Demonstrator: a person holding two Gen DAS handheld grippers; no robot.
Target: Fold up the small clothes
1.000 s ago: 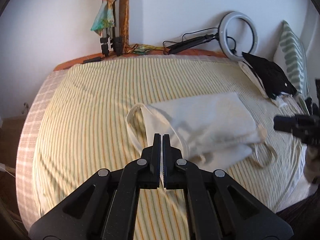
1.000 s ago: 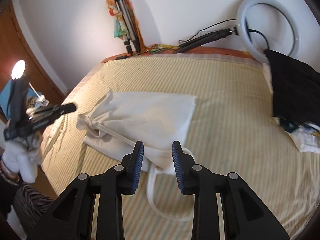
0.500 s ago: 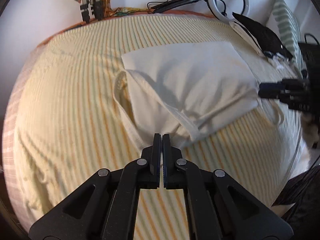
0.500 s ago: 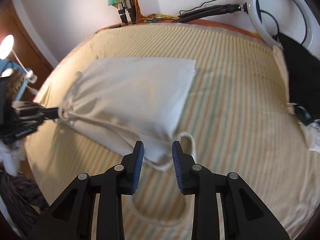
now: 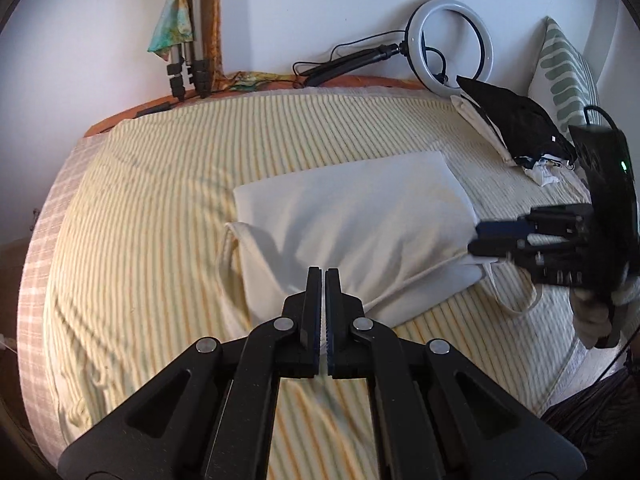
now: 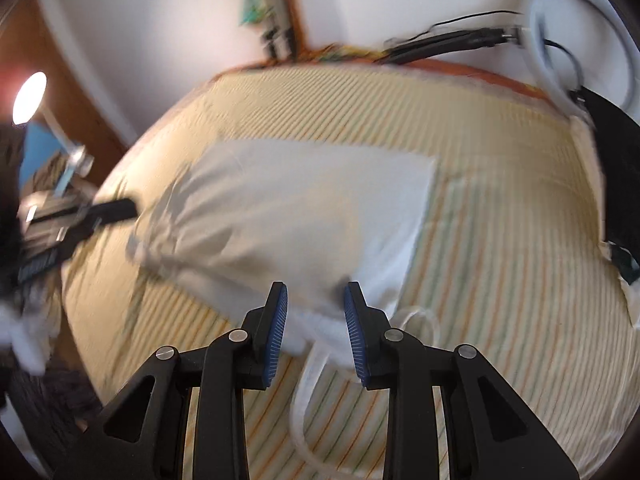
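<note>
A cream cloth tote bag [image 5: 352,224] with loop handles lies on the striped bed; it also shows in the right wrist view [image 6: 296,216], blurred. My left gripper [image 5: 323,280] is shut at the bag's near edge; whether it pinches cloth I cannot tell. It shows from the side in the right wrist view [image 6: 116,210] at the bag's left corner. My right gripper [image 6: 315,300] is open with the bag's near edge between its pads. In the left wrist view it [image 5: 486,236] sits at the bag's right corner, beside a handle loop [image 5: 516,292].
The yellow striped bed cover [image 5: 160,240] spans both views. A black garment [image 5: 516,124] and a striped pillow [image 5: 564,68] lie at the far right. A ring light [image 5: 456,44] and tripod [image 5: 192,52] stand against the wall. A lamp [image 6: 30,98] glows at left.
Both grippers dipped toward the bag and have lifted back. The bag's folded-over side now lies flatter and wider. The right gripper has closed in on the bag's right corner.
</note>
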